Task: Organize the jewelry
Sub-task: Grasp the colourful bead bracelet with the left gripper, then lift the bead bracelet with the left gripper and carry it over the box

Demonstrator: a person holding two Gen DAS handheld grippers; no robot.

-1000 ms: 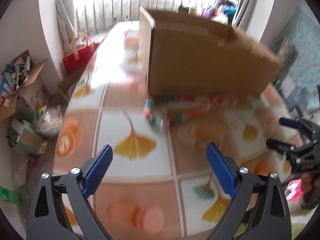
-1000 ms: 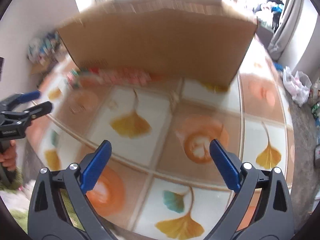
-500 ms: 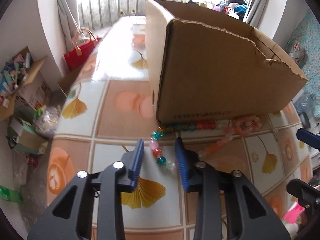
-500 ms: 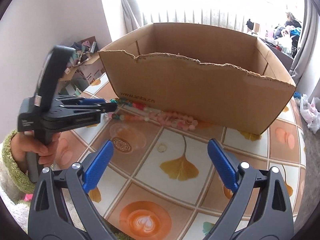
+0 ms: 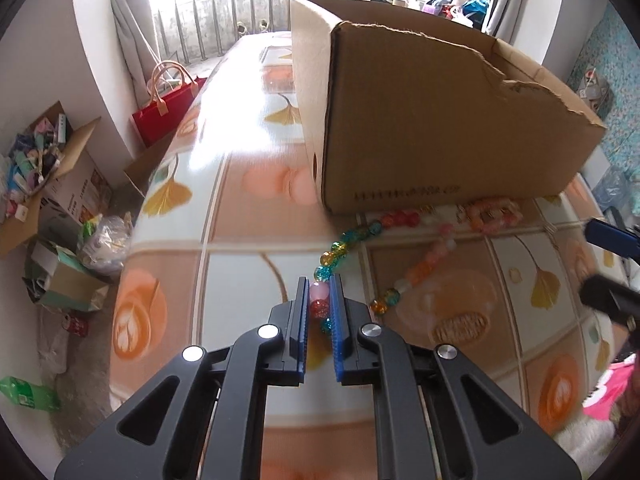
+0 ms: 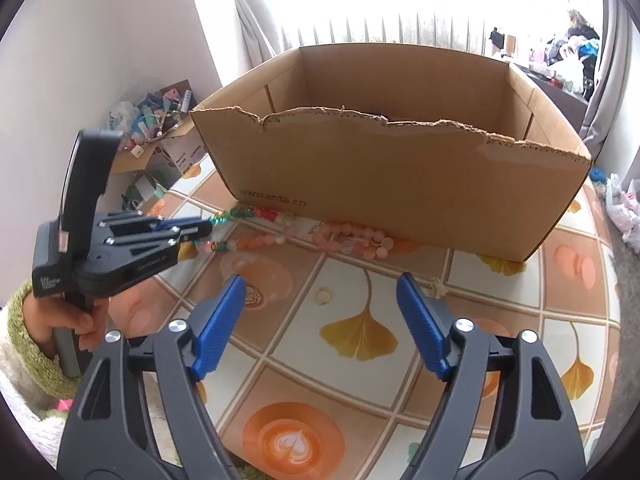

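Left tongs closing on bead necklace beside cardboard box; right tongs apart, closing, nothing between.

The far half of the table is being blocked by the cardboard box, standing from ten to two o'clock in the right wrist view. The strip at its foot is being taken up by the bead necklace, lying along it at eleven o'clock. The nine o'clock side is being occupied by the left gripper, its jaws closing on the beads. Open tabletop is being left at twelve and three o'clock, interrupted only by a small ring.
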